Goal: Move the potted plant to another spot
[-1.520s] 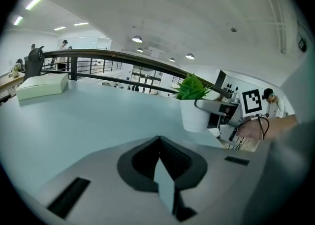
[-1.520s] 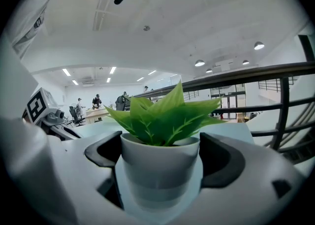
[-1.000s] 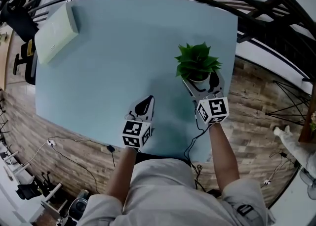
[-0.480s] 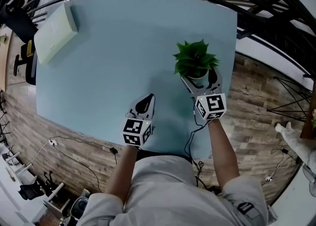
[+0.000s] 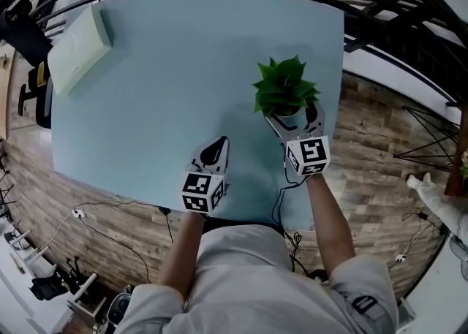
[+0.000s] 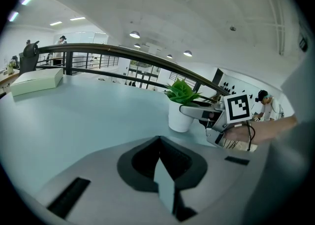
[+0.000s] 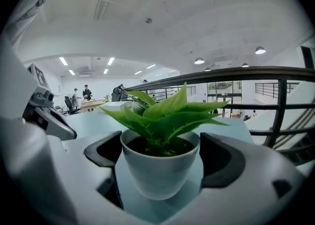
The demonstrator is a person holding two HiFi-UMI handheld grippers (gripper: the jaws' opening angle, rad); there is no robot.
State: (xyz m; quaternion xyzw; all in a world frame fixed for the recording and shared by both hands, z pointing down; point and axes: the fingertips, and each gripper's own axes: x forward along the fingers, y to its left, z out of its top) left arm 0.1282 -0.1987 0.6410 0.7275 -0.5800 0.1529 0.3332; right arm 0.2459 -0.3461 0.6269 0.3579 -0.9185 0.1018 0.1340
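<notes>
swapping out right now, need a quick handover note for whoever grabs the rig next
Right gripper: jaws closed on the white pot of the potted plant, one on each side of the rim.
Left gripper: jaws together, nothing in them, low over the near part of the table.
Plant: upright, near the table's right edge. In the left gripper view the pot looks to be standing on the surface.
Done: grasp taken.
Left: lift the plant, carry it to another spot on the table, set it down upright, release.
</notes>
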